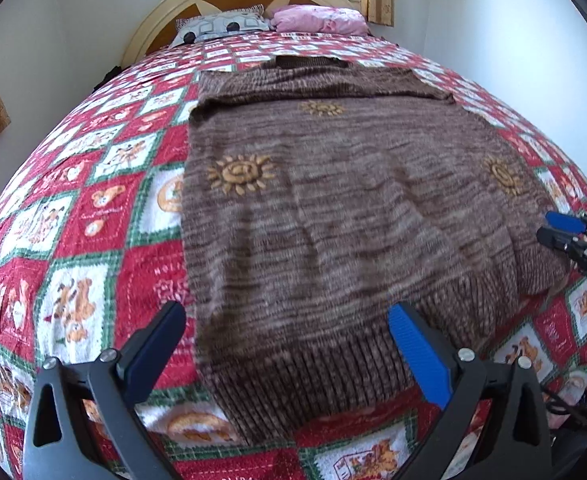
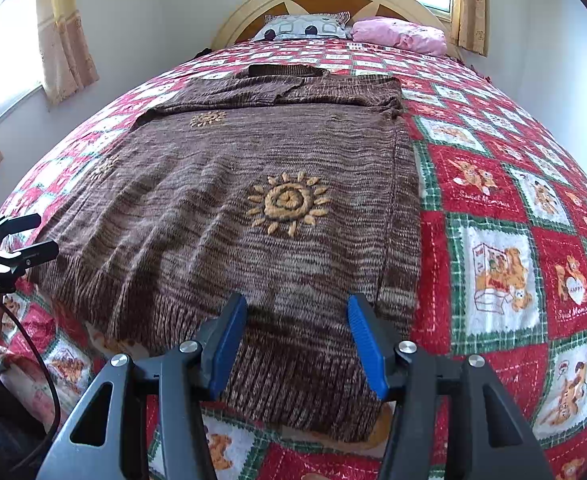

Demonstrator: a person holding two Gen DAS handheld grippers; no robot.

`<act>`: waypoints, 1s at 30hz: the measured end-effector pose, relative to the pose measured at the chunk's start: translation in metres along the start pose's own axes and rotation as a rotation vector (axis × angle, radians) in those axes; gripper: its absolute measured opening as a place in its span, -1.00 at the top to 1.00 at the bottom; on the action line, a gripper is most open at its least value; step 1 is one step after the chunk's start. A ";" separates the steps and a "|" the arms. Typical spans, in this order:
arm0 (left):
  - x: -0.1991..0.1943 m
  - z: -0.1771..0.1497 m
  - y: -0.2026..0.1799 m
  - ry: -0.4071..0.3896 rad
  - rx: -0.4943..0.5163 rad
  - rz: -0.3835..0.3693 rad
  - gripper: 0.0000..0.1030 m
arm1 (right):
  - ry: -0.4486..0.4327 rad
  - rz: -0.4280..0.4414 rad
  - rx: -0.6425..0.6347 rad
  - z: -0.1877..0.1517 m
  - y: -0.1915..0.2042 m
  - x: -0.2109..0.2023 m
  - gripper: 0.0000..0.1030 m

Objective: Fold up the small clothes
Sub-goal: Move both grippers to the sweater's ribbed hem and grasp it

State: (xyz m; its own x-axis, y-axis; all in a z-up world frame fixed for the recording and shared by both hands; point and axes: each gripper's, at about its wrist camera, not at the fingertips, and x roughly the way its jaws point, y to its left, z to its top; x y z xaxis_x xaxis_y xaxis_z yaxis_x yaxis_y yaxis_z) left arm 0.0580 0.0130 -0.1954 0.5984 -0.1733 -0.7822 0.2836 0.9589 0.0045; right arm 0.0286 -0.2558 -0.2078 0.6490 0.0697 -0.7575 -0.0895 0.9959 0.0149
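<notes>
Brown marled knit sweater with orange sun motifs (image 1: 325, 208) lies flat on red-and-green patchwork quilt (image 1: 93, 208); left gripper (image 1: 289, 344) and right gripper (image 2: 297, 332) both spread, empty, above ribbed hem; fabric judged soft, floppy, moderately heavy; take hem corners.

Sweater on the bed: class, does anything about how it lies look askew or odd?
Mostly no: the sweater lies flat on the quilt, sleeves folded across its top. Only its hem has ripples.
</notes>
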 end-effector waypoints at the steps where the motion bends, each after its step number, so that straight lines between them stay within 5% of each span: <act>1: 0.000 -0.002 -0.001 0.003 0.002 -0.004 -1.00 | 0.001 0.001 0.001 -0.001 0.000 0.000 -0.05; 21: -0.011 -0.017 0.016 0.024 -0.043 -0.048 -0.99 | 0.013 0.016 0.060 -0.029 -0.037 -0.036 -0.05; 26: -0.014 -0.022 0.028 0.017 -0.108 -0.108 -0.62 | 0.011 0.015 0.097 -0.038 -0.053 -0.042 -0.05; 30: -0.014 -0.024 0.023 -0.003 -0.108 -0.123 -0.52 | 0.012 0.042 0.134 -0.039 -0.059 -0.040 -0.05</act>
State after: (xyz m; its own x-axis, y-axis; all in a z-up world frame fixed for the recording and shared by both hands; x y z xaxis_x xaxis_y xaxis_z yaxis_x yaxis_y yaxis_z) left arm 0.0382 0.0427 -0.1994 0.5664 -0.2910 -0.7710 0.2724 0.9491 -0.1582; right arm -0.0218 -0.3198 -0.2039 0.6379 0.1119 -0.7619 -0.0142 0.9909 0.1336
